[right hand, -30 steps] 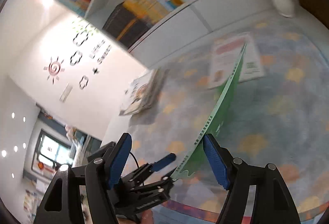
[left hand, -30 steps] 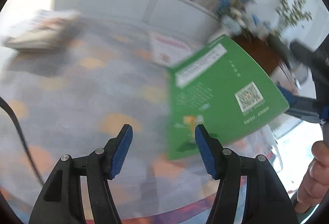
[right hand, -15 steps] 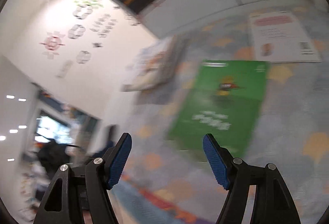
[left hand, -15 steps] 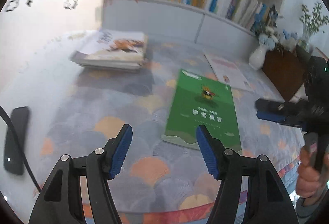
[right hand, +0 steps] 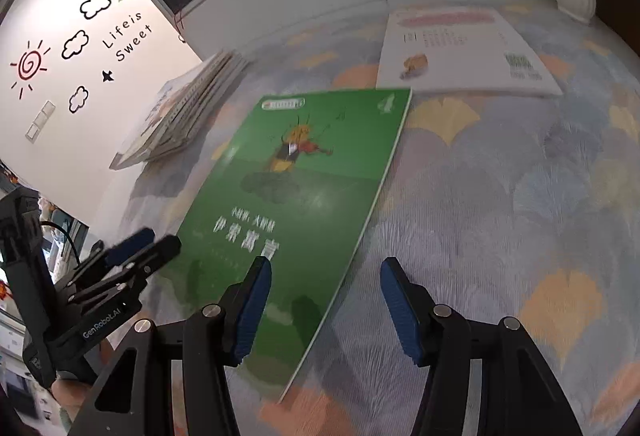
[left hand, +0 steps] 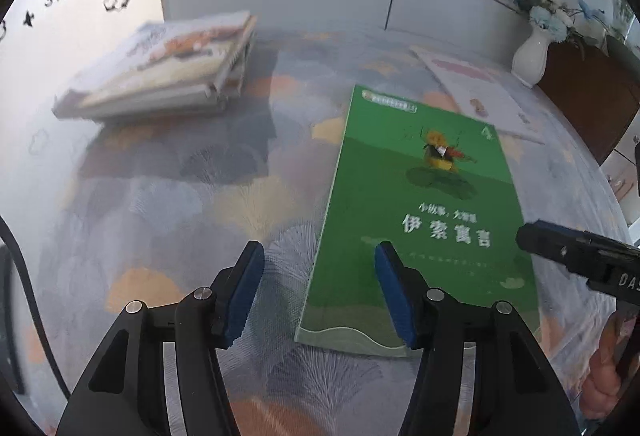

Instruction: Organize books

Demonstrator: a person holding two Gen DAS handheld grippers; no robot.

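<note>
1. While the green book (left hand: 424, 212) is lying flat and face up on the patterned worktop (left hand: 168, 204), both grippers are hovering over its near end — the left gripper (left hand: 318, 290) at its left edge, the right gripper (right hand: 326, 308) at its right edge.

2. Jaws on the left gripper are closing but pinching nothing; the book's near left edge is sitting in the gap between them, untouched by either blue pad.

3. Jaws on the right gripper are likewise closing on air, with the book's long right edge running between them and the pads clear of the cover.

4. Judging by its look, the book is going to handle as a thin, light paperback: the glossy cover is probably slippery, and the whole thing is likely to bend or droop if lifted by one corner alone.

5. Taking hold looks hardest because it is lying flush on the cloth — a finger would need to get under an edge, so the near corner or the long right edge seems the best place, ideally with both grippers sharing the load.

6. A stack of books (left hand: 168, 68) is resting well apart at the far left, which looks like the likely destination, and a white booklet (right hand: 468, 52) is lying just beyond the green book's far end.

7. A white vase (left hand: 530, 54) is standing at the far right, so a wide swing that way could be risky.
</note>
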